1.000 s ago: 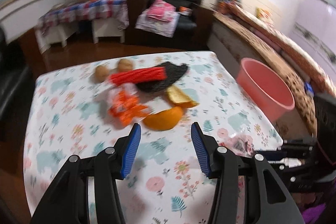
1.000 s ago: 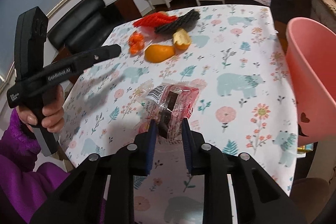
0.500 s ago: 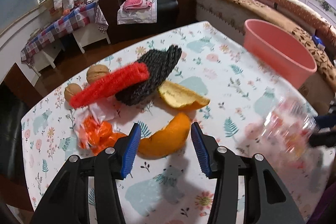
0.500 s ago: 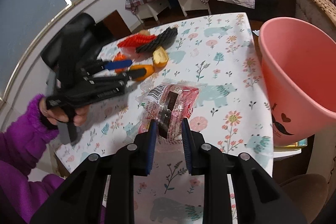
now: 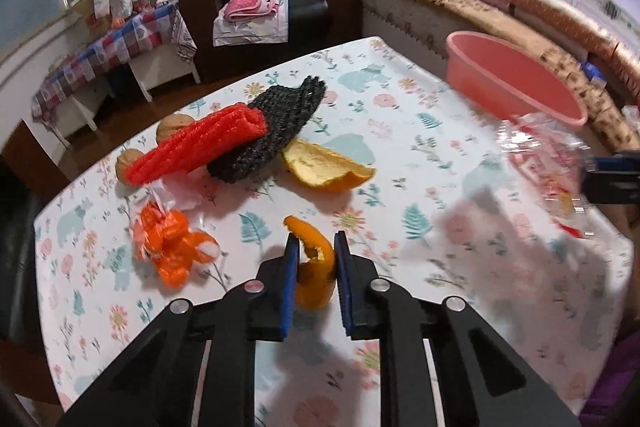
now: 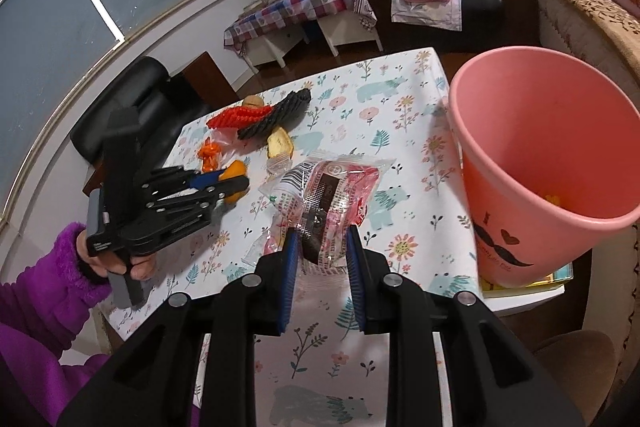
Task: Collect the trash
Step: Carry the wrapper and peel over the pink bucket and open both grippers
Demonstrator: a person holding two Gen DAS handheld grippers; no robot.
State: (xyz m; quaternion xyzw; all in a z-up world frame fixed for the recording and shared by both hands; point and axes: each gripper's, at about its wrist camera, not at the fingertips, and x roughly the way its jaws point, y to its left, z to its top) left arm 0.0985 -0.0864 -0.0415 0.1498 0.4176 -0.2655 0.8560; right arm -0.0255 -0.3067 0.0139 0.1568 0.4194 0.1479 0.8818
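While both claws carry loads: two releases into one bin are pending, and each grip has its own weak point.

Left gripper (image 5: 314, 259): clenched on the orange peel (image 5: 316, 277), low centre of the left wrist view; the curled strip stands on edge between the blue pads, its lower end apparently on or just above the table (image 5: 420, 131).

Right gripper (image 6: 320, 247): clenched on the snack wrapper (image 6: 328, 195), centre of the right wrist view; only the lower edge of the crinkled film sits between the pads, and the rest fans out above them.

Pink bin (image 6: 536, 155): right side of the right wrist view, just beside the table edge, mouth tilted toward the camera; something yellow lies inside.

Trash not yet collected: second peel (image 5: 326, 169), orange plastic scrap (image 5: 172, 247), red mesh sleeve (image 5: 196, 151), black mesh sleeve (image 5: 276, 131), walnuts (image 5: 172, 127), all centre left of the left wrist view.

Risk, peel: the thin curved rind may pivot or snap in the pinch and drop short of the bin.

Risk, wrapper: slick film held by one edge may slide out, or cling to a pad on release and miss the mouth.

Risk, bin: its placement beside the table edge suggests a nudge from either claw could tip it.

Risk, crossing: both loads head to the same side, so the grippers may collide.
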